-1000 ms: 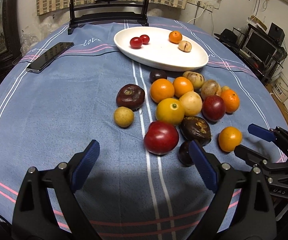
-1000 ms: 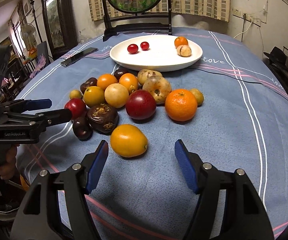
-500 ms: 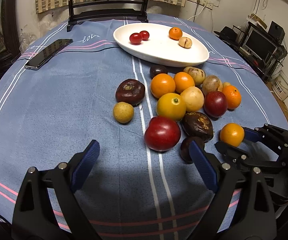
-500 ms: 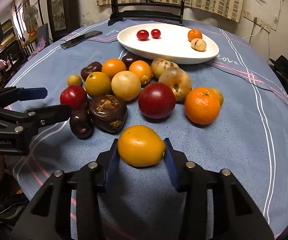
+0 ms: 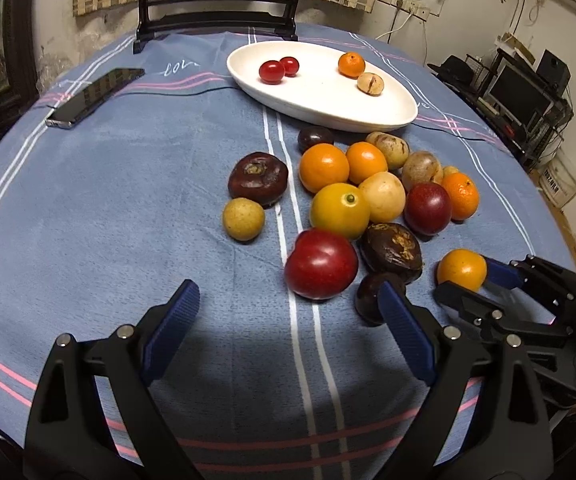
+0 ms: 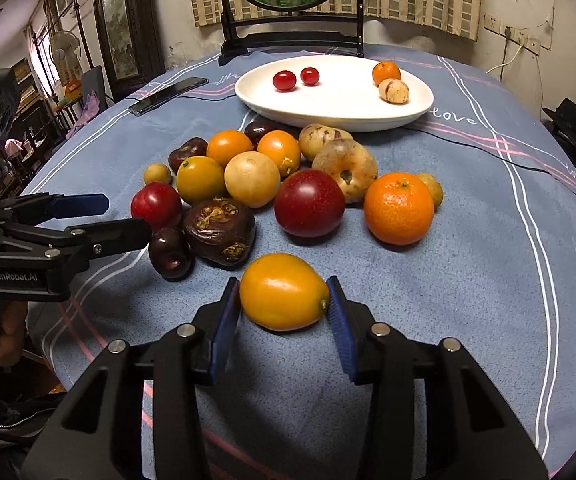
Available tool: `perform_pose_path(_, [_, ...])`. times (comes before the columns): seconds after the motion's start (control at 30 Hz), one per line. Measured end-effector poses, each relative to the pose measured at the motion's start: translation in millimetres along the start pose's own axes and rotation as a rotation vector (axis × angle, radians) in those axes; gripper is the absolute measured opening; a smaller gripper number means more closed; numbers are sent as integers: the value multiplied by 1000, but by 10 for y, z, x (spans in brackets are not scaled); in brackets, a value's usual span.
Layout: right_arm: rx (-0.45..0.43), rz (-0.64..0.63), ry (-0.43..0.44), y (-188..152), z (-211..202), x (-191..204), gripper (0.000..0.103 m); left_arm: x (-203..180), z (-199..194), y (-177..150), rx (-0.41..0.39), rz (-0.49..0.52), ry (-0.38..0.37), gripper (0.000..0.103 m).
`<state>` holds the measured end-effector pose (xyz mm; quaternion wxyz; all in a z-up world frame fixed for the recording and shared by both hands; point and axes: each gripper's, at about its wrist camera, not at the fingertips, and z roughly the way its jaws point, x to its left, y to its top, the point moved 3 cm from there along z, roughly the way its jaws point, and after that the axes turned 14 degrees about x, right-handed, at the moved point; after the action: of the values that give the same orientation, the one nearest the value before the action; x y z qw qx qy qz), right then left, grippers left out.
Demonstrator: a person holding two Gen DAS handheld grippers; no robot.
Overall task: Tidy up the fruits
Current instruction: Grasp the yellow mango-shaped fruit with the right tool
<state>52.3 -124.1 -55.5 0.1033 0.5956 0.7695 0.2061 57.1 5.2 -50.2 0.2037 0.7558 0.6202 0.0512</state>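
Note:
My right gripper (image 6: 284, 304) is shut on a yellow-orange fruit (image 6: 284, 297), its blue pads against both sides; it also shows in the left wrist view (image 5: 462, 269). My left gripper (image 5: 288, 320) is open and empty, just short of a red plum (image 5: 321, 263) and a small dark plum (image 5: 369, 296). A pile of fruits lies on the blue tablecloth: oranges (image 6: 399, 208), a yellow fruit (image 5: 339, 210), a dark wrinkled fruit (image 6: 219, 230). A white oval plate (image 6: 339, 108) behind holds two cherry tomatoes (image 6: 284, 80), a small orange (image 6: 386, 73) and a tan fruit.
A black phone (image 5: 94, 96) lies at the far left of the table. A dark stand with a round picture (image 6: 288, 36) is at the table's back edge. Shelves with electronics (image 5: 527, 96) are off the right side.
My right gripper moved forward around the yellow-orange fruit and closed on it. The left gripper stayed open and shifted little.

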Motion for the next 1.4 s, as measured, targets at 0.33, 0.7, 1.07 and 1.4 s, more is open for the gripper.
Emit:
perform_pose_path(0.33, [22,-1,-43,19,56,28,51,-136,52,40,36,15,-54,90])
perform_pose_path(0.7, [18,-2,-23,2,47,8,53,47,-51,44,48,-25,-109,81])
perform_pose_path(1.07, [18,-3,-23,3,47,5,53,31,104,57,82,17,-49,68])
perform_pose_path(1.4, [15,0,-21,7,45,7,53,-153,214,232,73,53,-49,40])
